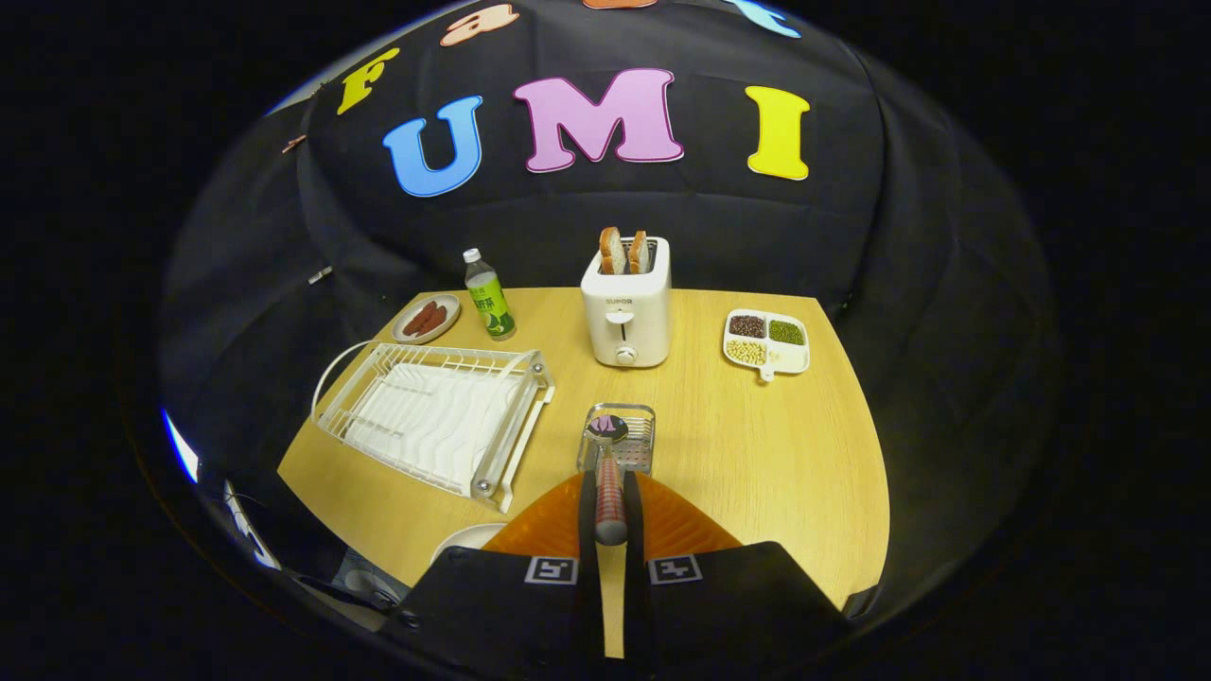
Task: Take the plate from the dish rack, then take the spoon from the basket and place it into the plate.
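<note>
We have the gripper [610, 515] pinching the spoon [608, 473] by its handle, bowl out at twelve o'clock over the basket [632, 440], so it can travel to the plate [464, 539] at nine o'clock.

Bright, even light falls from above onto the desk [757, 445], leaving soft, short shadows beside the toaster [625, 307] and dish rack [435, 416]. The spoon [608, 468] bowl catches a reflection. Fisheye bending curves the desk edges, and the near fingers [587, 530] look slightly soft.
</note>
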`<action>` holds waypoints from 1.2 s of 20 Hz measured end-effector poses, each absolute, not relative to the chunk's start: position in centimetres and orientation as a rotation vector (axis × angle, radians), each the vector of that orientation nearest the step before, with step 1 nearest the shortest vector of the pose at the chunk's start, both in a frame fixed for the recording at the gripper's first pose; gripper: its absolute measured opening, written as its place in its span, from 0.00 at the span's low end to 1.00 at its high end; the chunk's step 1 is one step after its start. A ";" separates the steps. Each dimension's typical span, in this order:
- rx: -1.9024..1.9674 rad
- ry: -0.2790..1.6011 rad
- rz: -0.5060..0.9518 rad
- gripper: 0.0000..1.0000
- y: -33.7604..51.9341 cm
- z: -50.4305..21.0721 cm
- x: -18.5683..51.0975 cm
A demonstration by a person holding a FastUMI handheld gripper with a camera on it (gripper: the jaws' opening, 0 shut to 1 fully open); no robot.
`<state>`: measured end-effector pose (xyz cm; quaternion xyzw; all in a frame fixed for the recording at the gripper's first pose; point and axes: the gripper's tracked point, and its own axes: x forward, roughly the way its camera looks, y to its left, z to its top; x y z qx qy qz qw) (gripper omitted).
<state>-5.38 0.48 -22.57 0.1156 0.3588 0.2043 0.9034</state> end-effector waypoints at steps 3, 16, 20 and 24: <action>0.250 0.769 0.464 0.12 1.5 -21.9 -8.4; 0.195 0.969 0.582 0.12 8.3 -31.3 -19.3; 0.236 0.959 0.583 0.12 9.4 -32.5 -19.6; 0.212 0.982 0.601 0.12 9.5 -33.7 -20.0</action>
